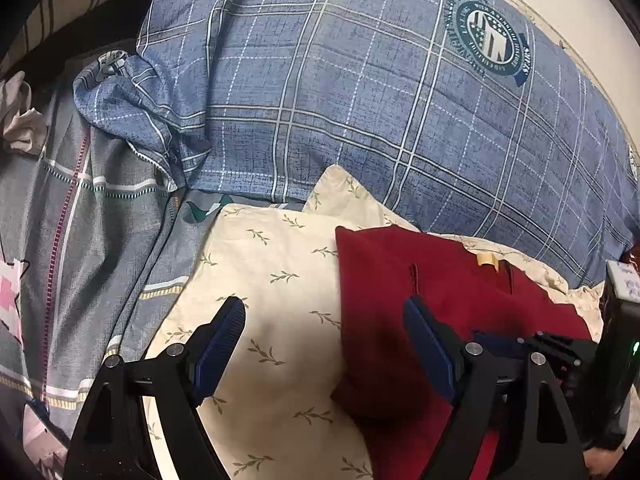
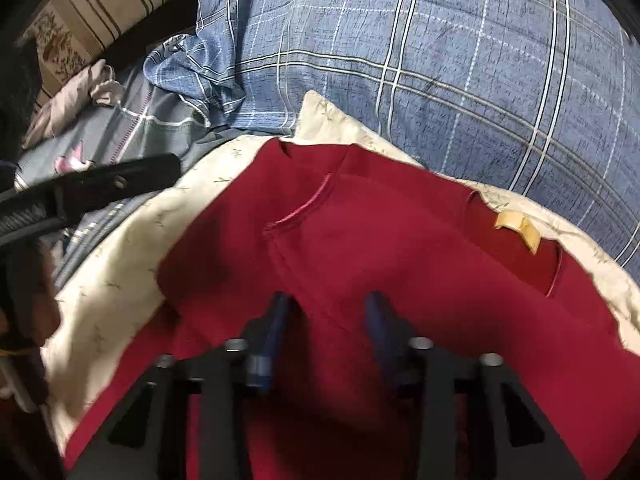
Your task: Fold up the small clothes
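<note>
Taking the red garment [image 2: 380,248] as the landmark: far to its left, a crumpled pale cloth [image 1: 20,120] is lying on the grey patterned bedsheet [image 1: 100,240]. Nearer, the left gripper [image 1: 324,312] is hovering over the cream leaf-print pillow [image 1: 272,280] just beside the garment's left edge, its jaws standing wide apart and holding nothing, probably waiting to catch that edge. The garment itself is lying spread on the pillow, tan neck label [image 2: 518,228] showing toward the right. Above its lower middle the right gripper [image 2: 328,312] is pointing down, jaws somewhat apart with no cloth pinched between them, likely seeking a fold line. Behind the garment a bulky blue plaid quilt [image 1: 360,100] is crowding the pillow's far edge, limiting room to lay cloth out.
</note>
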`<state>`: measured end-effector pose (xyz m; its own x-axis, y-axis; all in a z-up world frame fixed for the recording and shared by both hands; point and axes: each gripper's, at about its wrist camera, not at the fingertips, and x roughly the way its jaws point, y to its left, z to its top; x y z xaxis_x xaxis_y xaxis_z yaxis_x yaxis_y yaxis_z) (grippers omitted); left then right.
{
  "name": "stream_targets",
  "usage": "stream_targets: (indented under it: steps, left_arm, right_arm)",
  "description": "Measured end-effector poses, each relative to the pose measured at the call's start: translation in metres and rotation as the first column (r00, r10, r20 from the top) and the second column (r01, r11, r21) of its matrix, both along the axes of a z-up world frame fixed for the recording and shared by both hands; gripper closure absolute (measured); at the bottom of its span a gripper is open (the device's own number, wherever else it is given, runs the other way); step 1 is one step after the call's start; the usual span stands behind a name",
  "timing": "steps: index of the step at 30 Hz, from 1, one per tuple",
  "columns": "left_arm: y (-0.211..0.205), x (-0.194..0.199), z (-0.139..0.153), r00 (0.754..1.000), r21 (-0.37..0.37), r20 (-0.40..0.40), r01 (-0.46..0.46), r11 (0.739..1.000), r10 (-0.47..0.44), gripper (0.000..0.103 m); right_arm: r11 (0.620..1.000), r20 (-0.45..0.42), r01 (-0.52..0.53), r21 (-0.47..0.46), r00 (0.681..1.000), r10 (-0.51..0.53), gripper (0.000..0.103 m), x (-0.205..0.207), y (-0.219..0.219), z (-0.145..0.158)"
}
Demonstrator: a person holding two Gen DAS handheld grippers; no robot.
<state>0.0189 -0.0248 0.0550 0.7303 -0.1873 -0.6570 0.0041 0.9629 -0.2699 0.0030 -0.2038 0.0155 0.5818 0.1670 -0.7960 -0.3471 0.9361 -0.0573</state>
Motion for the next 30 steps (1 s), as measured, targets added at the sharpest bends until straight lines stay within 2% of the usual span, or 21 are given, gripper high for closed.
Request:
stream_targets:
  steps: [1,4,8,11,13,14,15,16,17,18,21,23,24,25,26,27,29,30]
  left_arm:
    - [0.001,-0.002,0.001,1.000,-0.001,0.008,0.000,1.000,0.000,0.022]
    - [0.001,-0.004,0.002,1.000,-0.009,0.017,0.002,1.000,-0.002,0.022]
    - [-0.004,-0.006,0.001,1.000,0.002,0.020,0.016,1.000,-0.016,0.022]
    - [-0.011,-0.006,-0.003,0.999,0.014,0.010,0.036,0.999,-0.037,0.022]
    - [-0.014,-0.006,-0.002,0.999,0.017,0.011,0.052,0.998,-0.052,0.022]
    - [-0.016,-0.006,-0.001,0.998,0.016,0.015,0.059,0.998,-0.059,0.022]
    - [-0.018,-0.007,0.001,0.998,0.016,0.023,0.065,0.998,-0.066,0.022]
    - [-0.019,-0.007,0.001,0.997,0.016,0.028,0.068,0.998,-0.068,0.022]
    - [-0.020,-0.008,0.001,0.997,0.016,0.031,0.070,0.997,-0.071,0.022]
    - [-0.023,-0.008,0.000,0.997,0.019,0.032,0.074,0.997,-0.075,0.022]
    - [-0.035,-0.007,-0.007,0.995,0.042,0.013,0.094,0.995,-0.094,0.022]
    - [-0.041,-0.004,-0.011,0.994,0.055,-0.004,0.106,0.993,-0.106,0.022]
    - [-0.045,-0.002,-0.014,0.993,0.059,-0.017,0.116,0.991,-0.115,0.022]
    - [-0.049,0.000,-0.018,0.990,0.065,-0.039,0.135,0.989,-0.133,0.022]
    - [-0.052,0.003,-0.021,0.988,0.073,-0.057,0.145,0.987,-0.141,0.022]
    - [-0.055,0.005,-0.024,0.987,0.082,-0.072,0.148,0.986,-0.142,0.022]
    - [-0.061,0.011,-0.032,0.983,0.109,-0.112,0.156,0.982,-0.144,0.022]
    - [-0.063,0.014,-0.036,0.982,0.119,-0.124,0.158,0.980,-0.143,0.021]
  right_arm:
    - [1.000,0.003,0.011,0.002,1.000,-0.011,0.096,-0.001,-0.003,0.003]
    - [0.995,0.000,0.018,0.100,1.000,-0.018,0.096,-0.016,-0.014,0.021]
    - [0.994,-0.015,-0.024,0.108,1.000,0.026,0.095,-0.034,-0.001,0.015]
    - [0.994,-0.023,-0.002,0.109,1.000,0.005,0.083,-0.035,0.000,0.006]
    - [0.987,-0.060,0.034,0.158,0.998,-0.025,0.061,-0.041,-0.017,0.015]
    - [0.981,-0.048,0.069,0.182,0.997,-0.061,0.057,-0.050,-0.035,0.025]
    - [0.977,-0.014,0.109,0.185,0.994,-0.108,0.048,-0.060,-0.053,0.037]
    - [0.970,0.032,0.175,0.167,0.983,-0.182,0.037,-0.071,-0.076,0.050]
    - [0.960,0.064,0.235,0.150,0.967,-0.247,0.031,-0.077,-0.093,0.057]
    - [0.931,0.103,0.343,0.126,0.929,-0.356,0.024,-0.086,-0.122,0.066]
    - [0.821,0.086,0.565,0.077,0.817,-0.570,0.023,-0.086,-0.185,0.062]
    - [0.769,-0.005,0.639,0.038,0.769,-0.639,0.028,-0.077,-0.219,0.040]
    - [0.764,-0.054,0.644,0.048,0.765,-0.642,0.053,-0.073,-0.228,0.029]
    - [0.778,-0.124,0.617,0.121,0.787,-0.604,0.079,-0.071,-0.236,0.018]
    - [0.781,-0.133,0.604,0.158,0.797,-0.590,0.081,-0.071,-0.238,0.017]
    - [0.786,-0.086,0.602,0.137,0.798,-0.596,0.092,-0.072,-0.237,0.023]
    - [0.794,0.018,0.603,0.077,0.795,-0.606,0.094,-0.073,-0.237,0.033]
    - [0.780,0.007,0.619,0.086,0.783,-0.622,0.094,-0.072,-0.242,0.030]
